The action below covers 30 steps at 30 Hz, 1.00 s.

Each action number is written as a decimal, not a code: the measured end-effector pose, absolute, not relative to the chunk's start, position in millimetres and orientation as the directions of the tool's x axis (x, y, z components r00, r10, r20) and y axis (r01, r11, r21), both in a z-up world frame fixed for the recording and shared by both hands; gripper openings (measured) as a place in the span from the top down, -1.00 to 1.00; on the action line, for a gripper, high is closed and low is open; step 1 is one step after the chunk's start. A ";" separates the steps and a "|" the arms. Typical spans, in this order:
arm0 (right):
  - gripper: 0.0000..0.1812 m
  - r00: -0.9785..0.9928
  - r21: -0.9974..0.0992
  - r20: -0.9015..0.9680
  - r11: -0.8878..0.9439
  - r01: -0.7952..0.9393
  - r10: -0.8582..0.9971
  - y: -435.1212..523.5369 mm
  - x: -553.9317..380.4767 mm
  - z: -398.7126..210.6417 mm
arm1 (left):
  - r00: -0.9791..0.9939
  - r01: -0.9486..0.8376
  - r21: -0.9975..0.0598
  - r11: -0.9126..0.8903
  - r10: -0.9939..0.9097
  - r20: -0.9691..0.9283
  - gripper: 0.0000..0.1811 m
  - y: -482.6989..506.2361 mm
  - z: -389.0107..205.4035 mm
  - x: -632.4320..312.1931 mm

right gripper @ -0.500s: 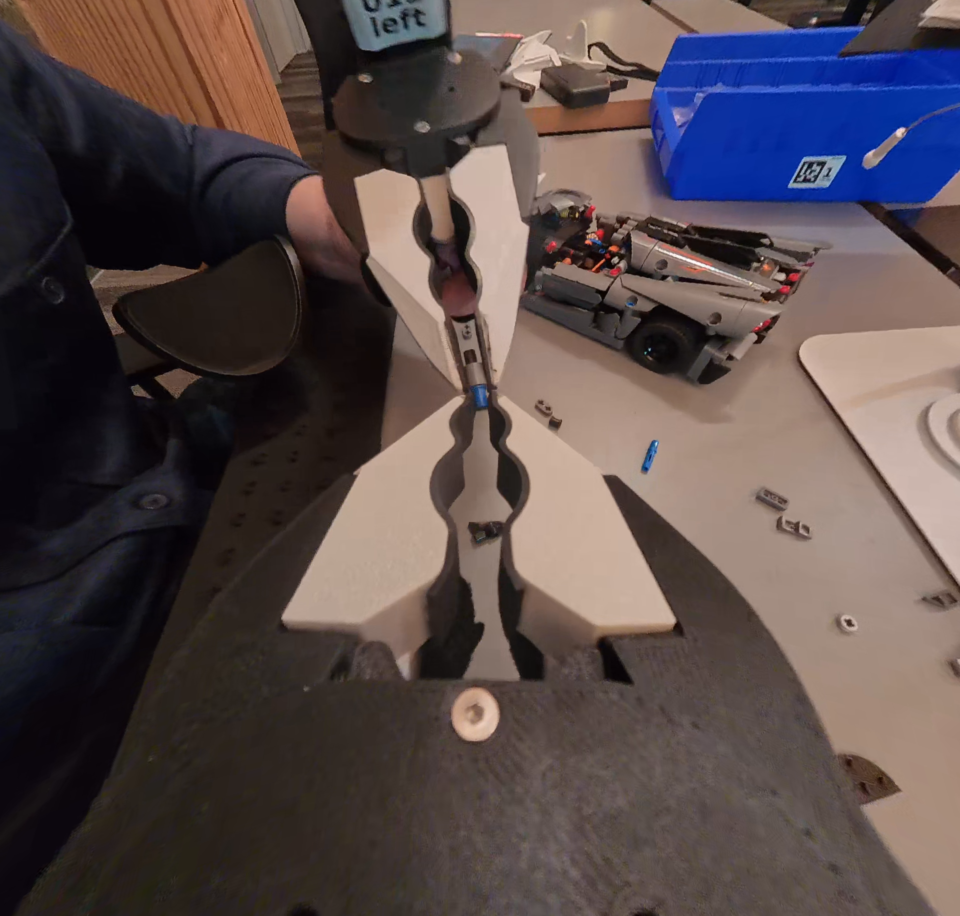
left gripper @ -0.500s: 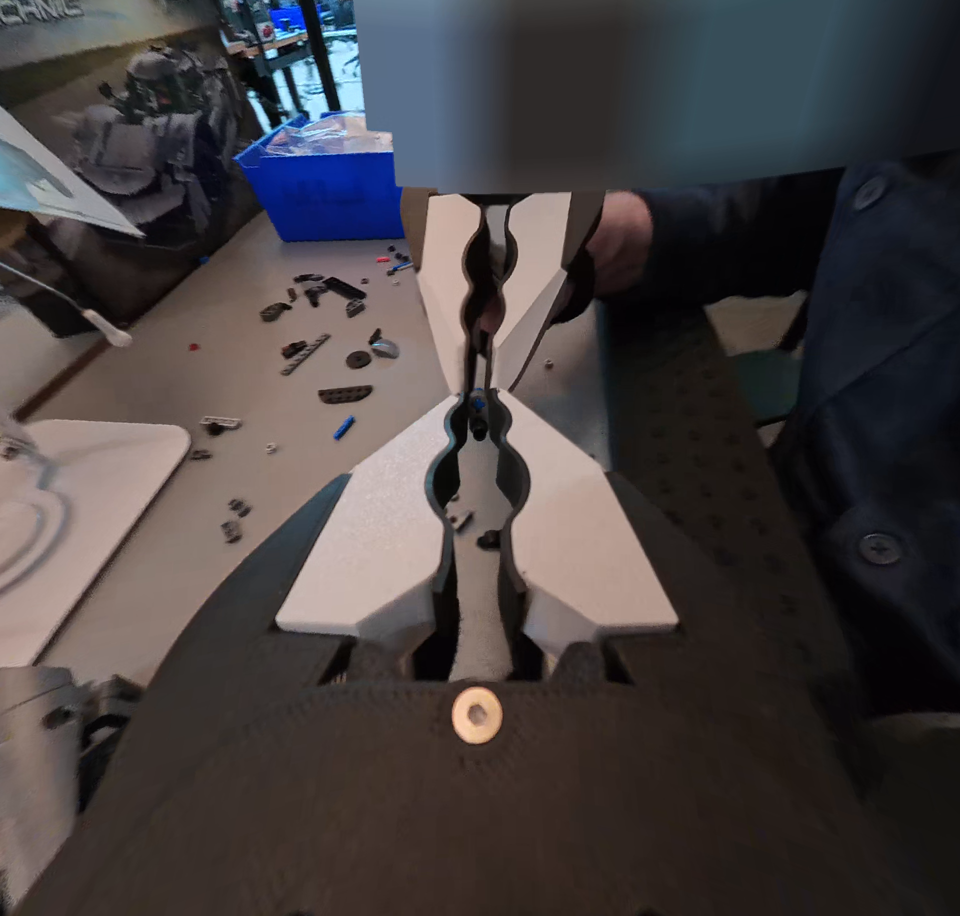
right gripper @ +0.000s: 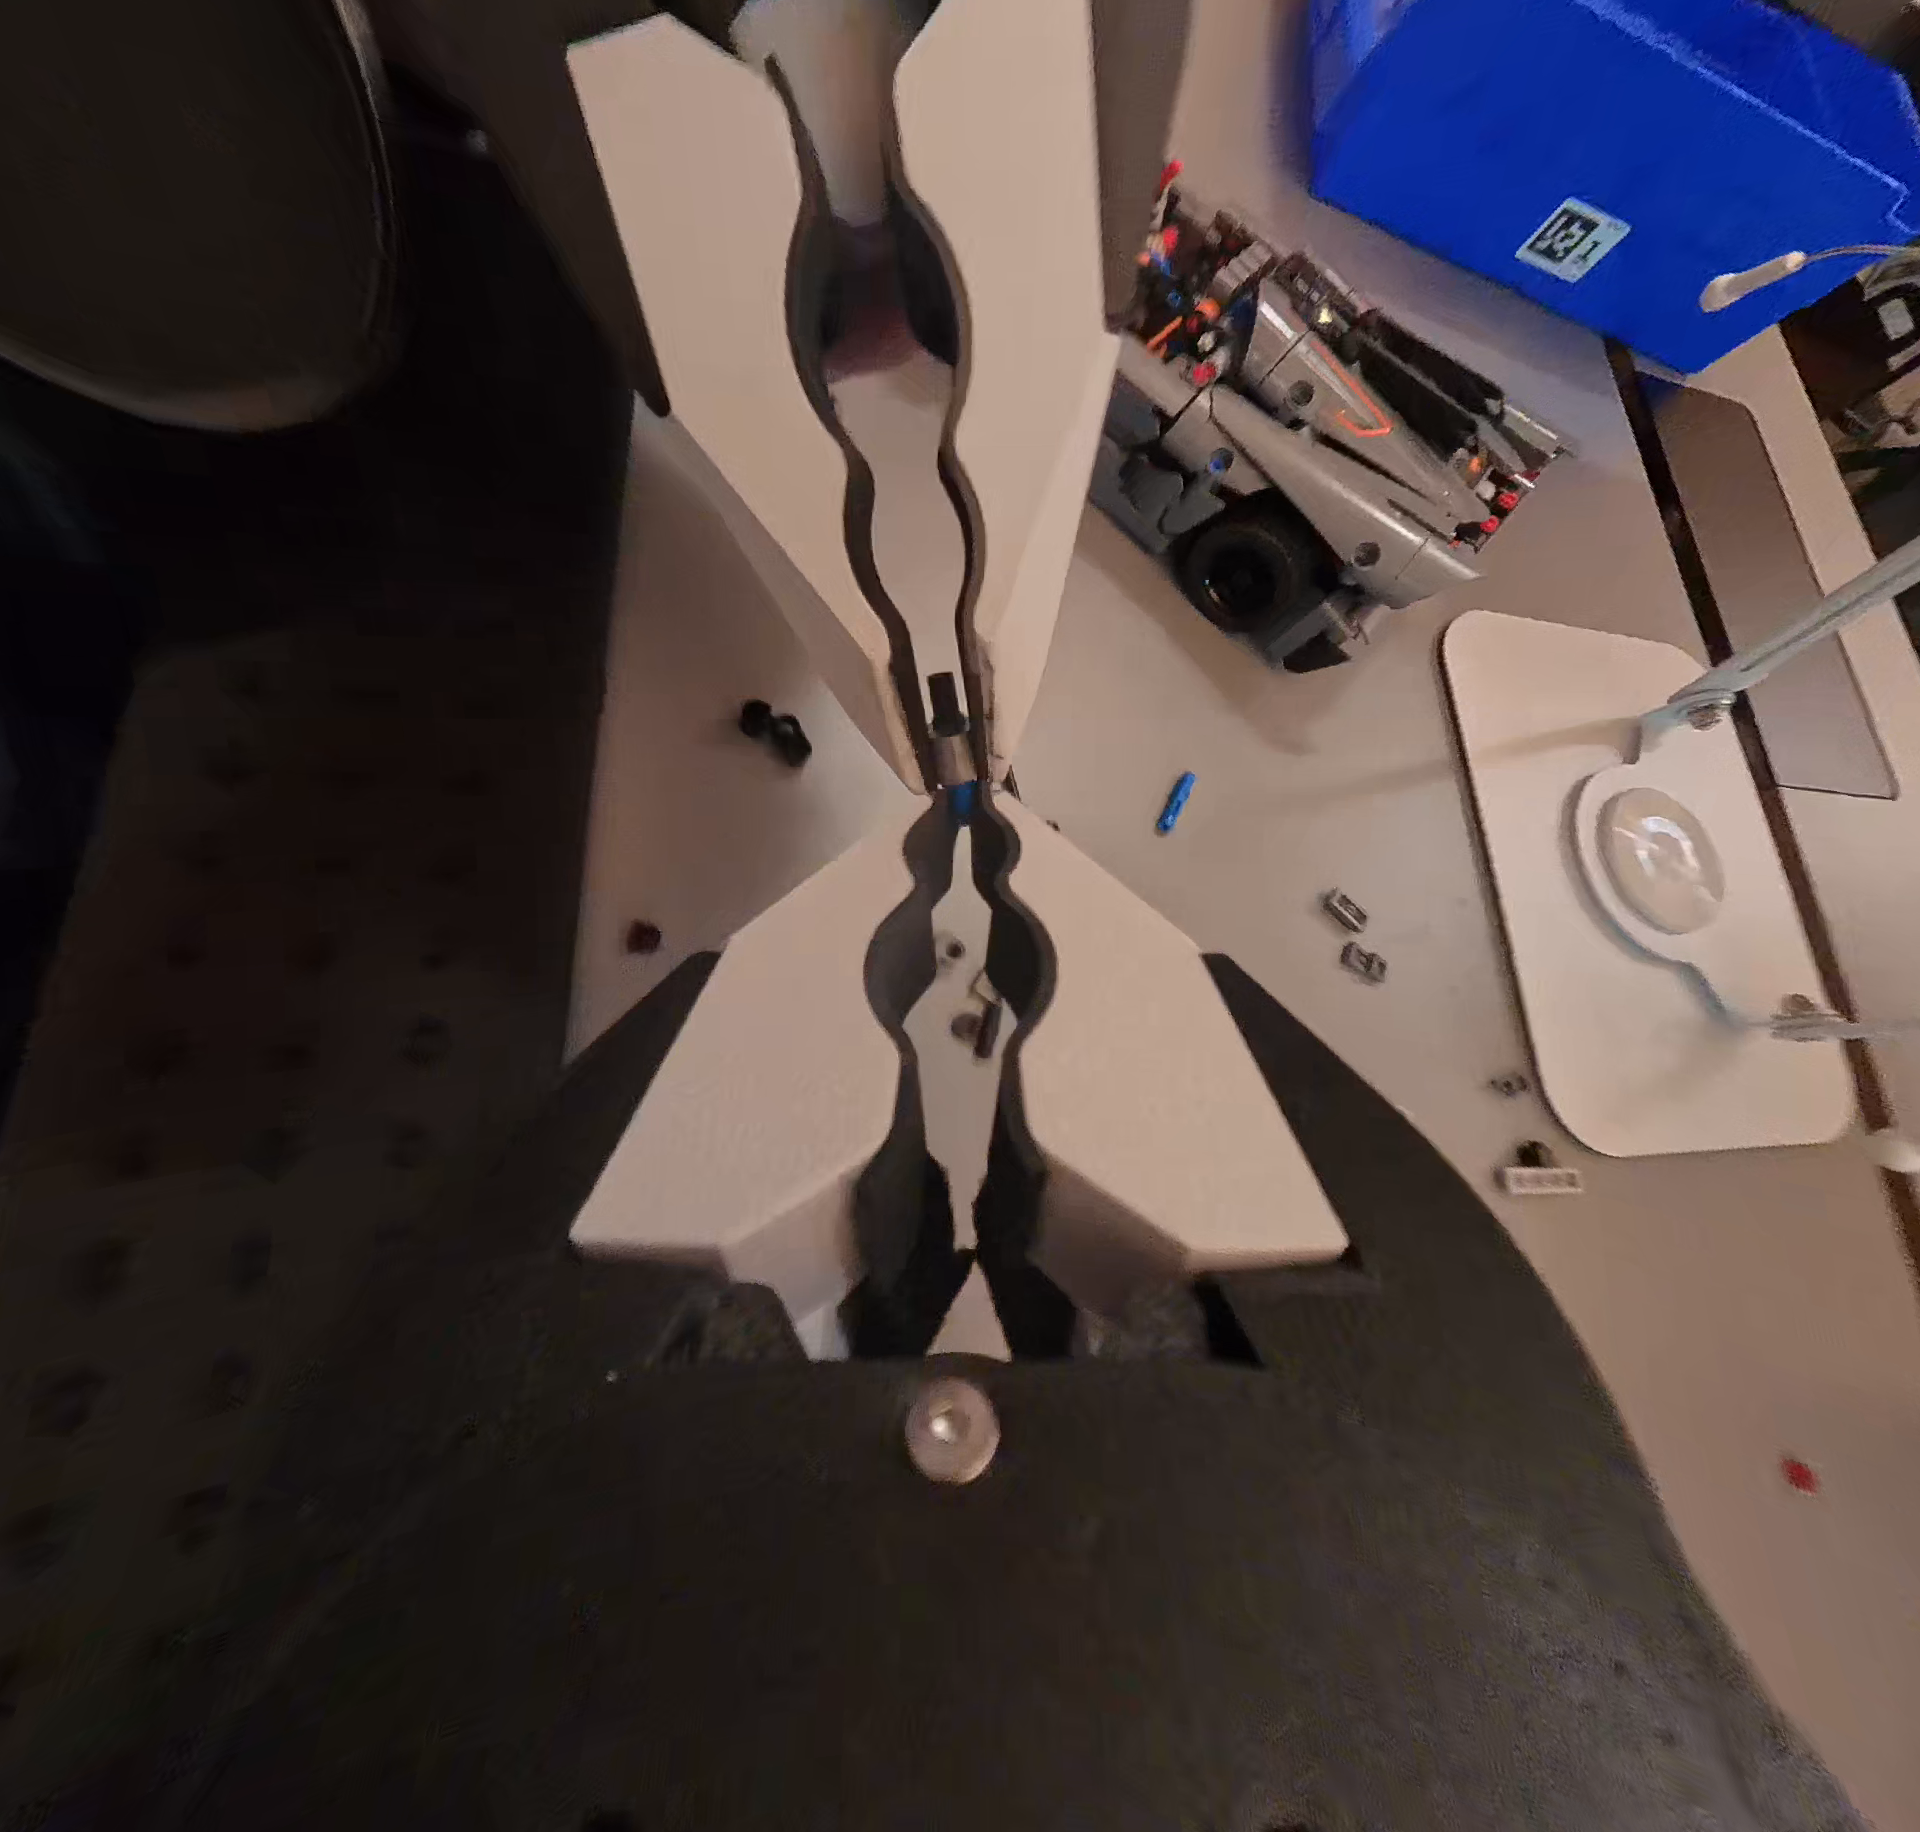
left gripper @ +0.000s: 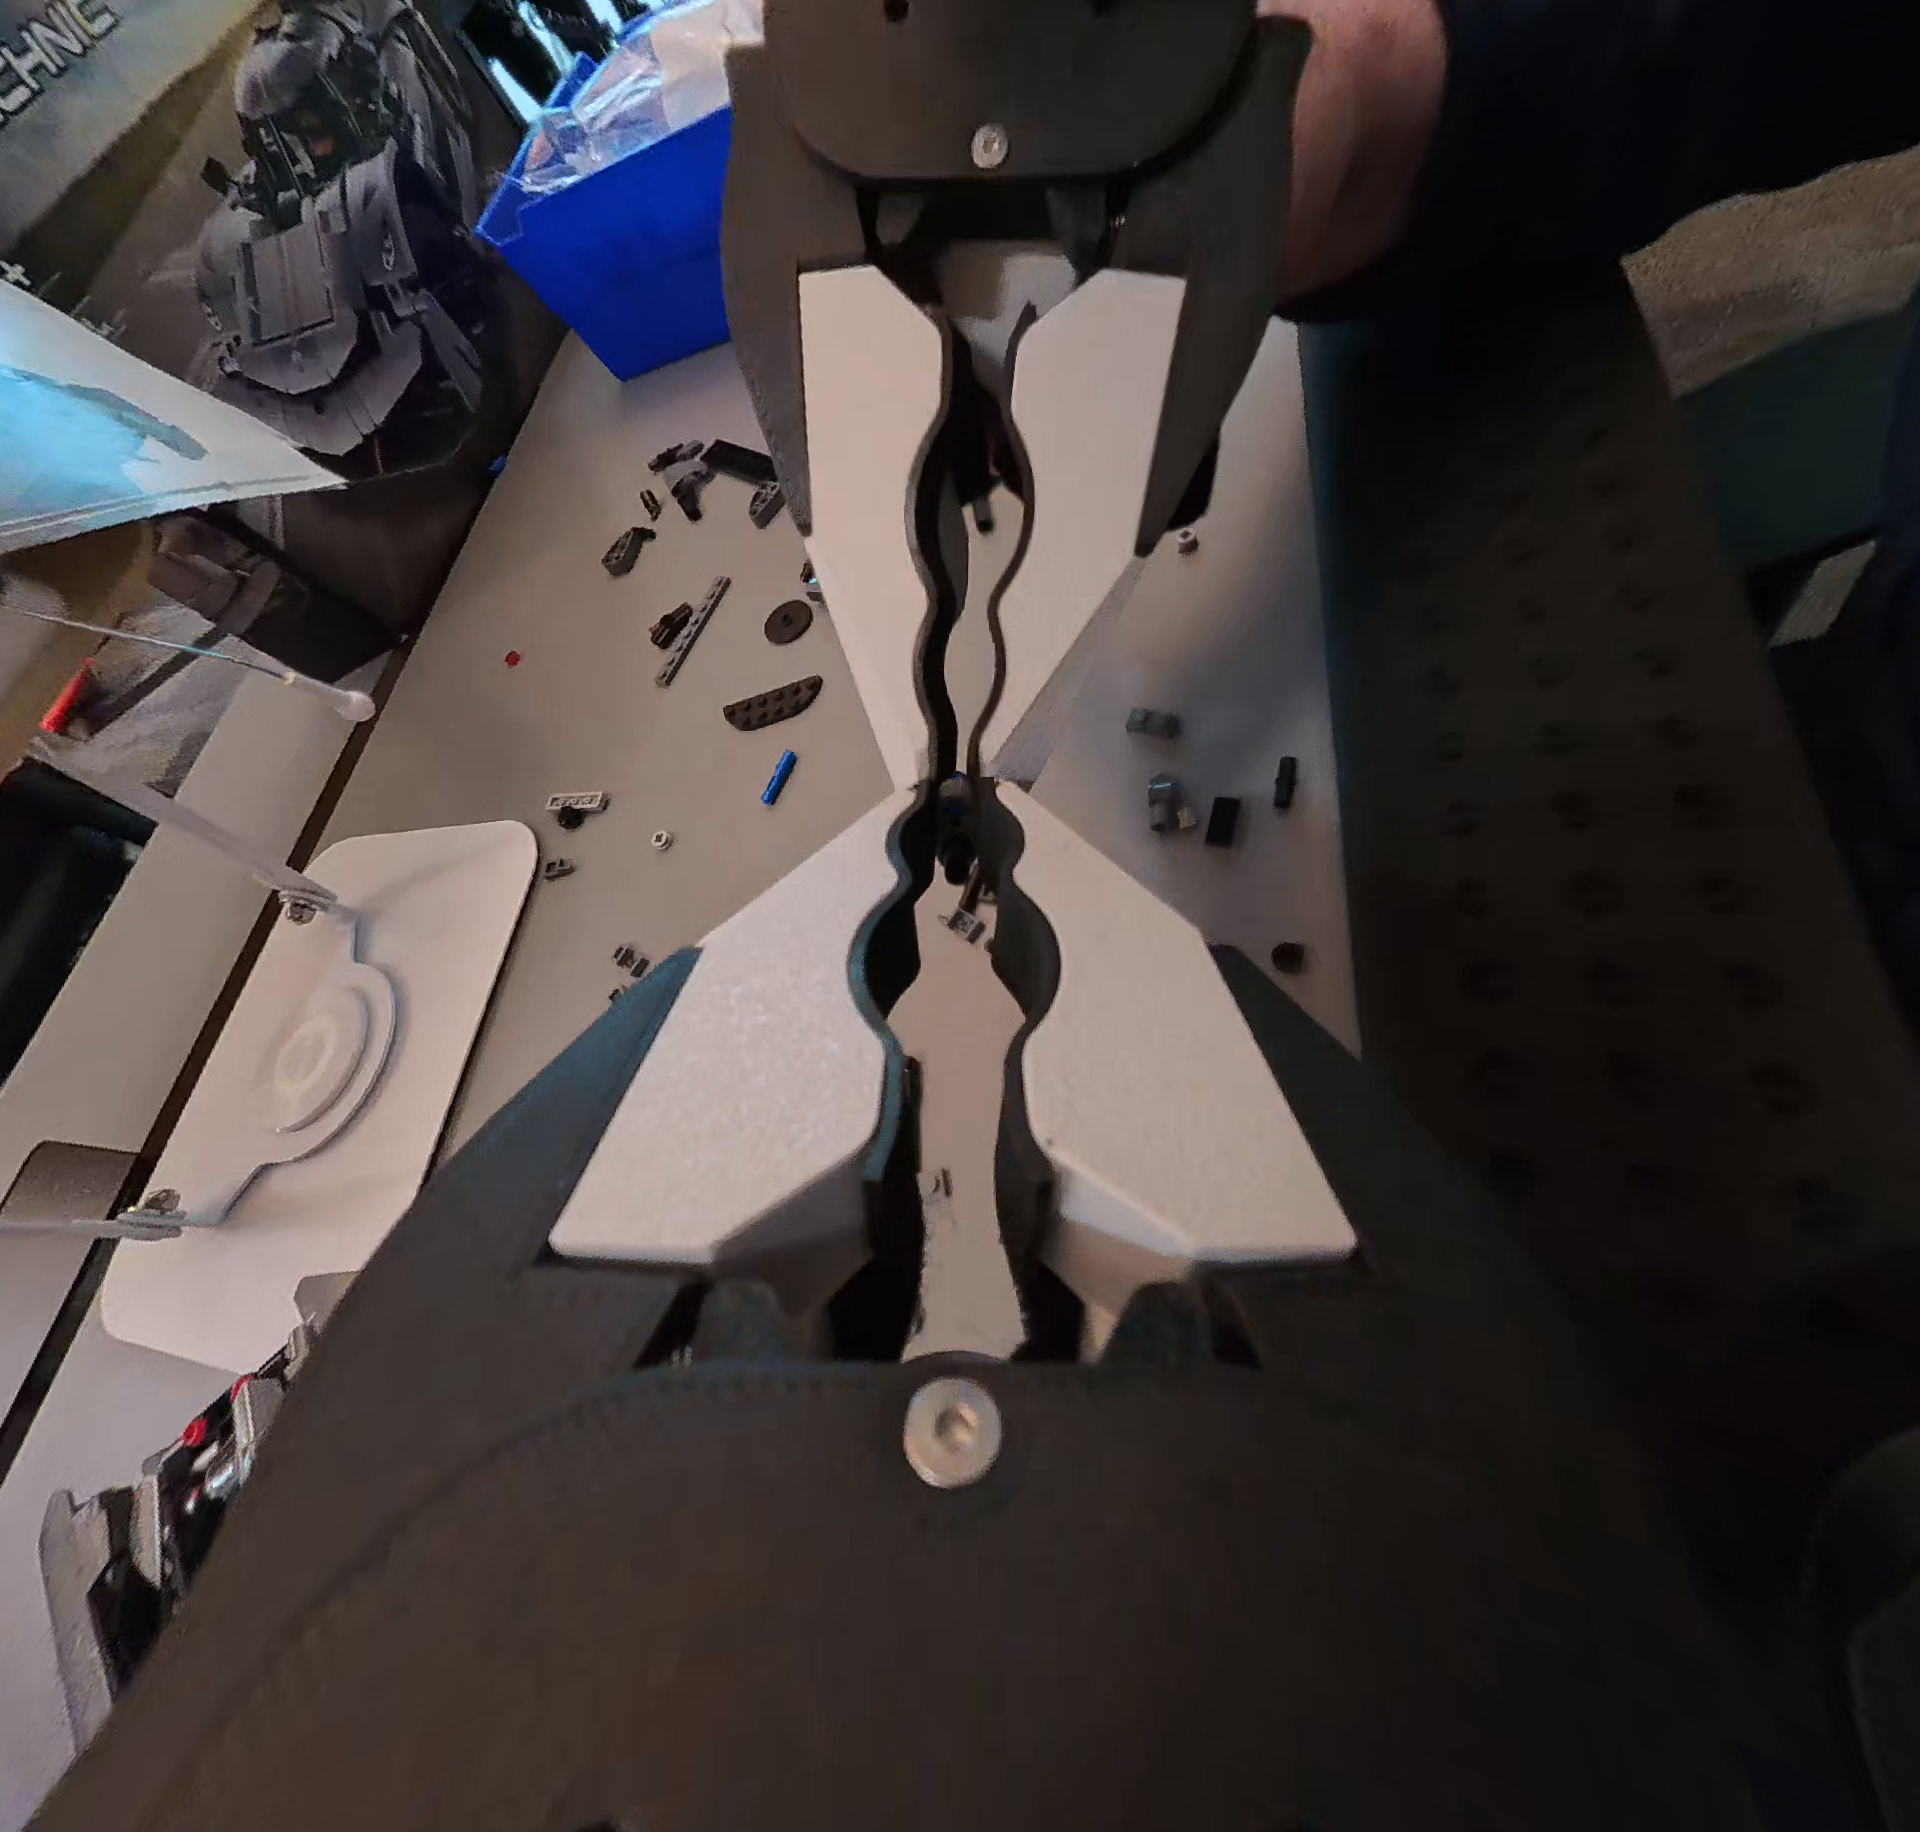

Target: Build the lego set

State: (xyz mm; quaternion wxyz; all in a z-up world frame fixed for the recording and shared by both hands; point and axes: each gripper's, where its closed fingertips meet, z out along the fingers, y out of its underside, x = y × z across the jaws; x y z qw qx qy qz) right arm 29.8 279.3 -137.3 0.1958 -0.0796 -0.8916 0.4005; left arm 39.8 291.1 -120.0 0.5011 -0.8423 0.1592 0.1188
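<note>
Lego work centres on a small grey connector (right gripper: 948, 743) with a blue pin (right gripper: 962, 801) at its end, held in the air above the table (right gripper: 1299, 847), near the part-built grey car (right gripper: 1340, 452). The left gripper (right gripper: 951, 759) is clamped on the connector; the right gripper (right gripper: 961, 814) meets it tip to tip, pinching the blue pin, probably so the two can be pressed together along one line. Beyond the car, a blue bin (left gripper: 634, 255) holds clear plastic bags; loose dark pieces (left gripper: 717, 577) lie scattered this side of the bin.
</note>
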 end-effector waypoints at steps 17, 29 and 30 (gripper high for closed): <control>1.00 -0.866 -0.436 0.496 0.881 -0.186 0.062 298.8 35.7 -183.5 | 0.982 -0.189 -0.877 -0.441 -0.076 -0.173 0.96 274.9 -111.9 24.7; 0.94 -0.905 -0.818 0.275 0.573 -0.044 0.323 290.7 22.9 -130.1 | 0.981 -0.185 -0.895 -0.406 -0.128 -0.144 0.96 291.4 -118.6 28.5; 0.95 -0.912 -0.826 0.254 0.563 -0.032 0.321 287.5 24.4 -130.5 | 0.979 -0.196 -0.894 -0.404 -0.134 -0.154 0.96 293.3 -119.0 31.1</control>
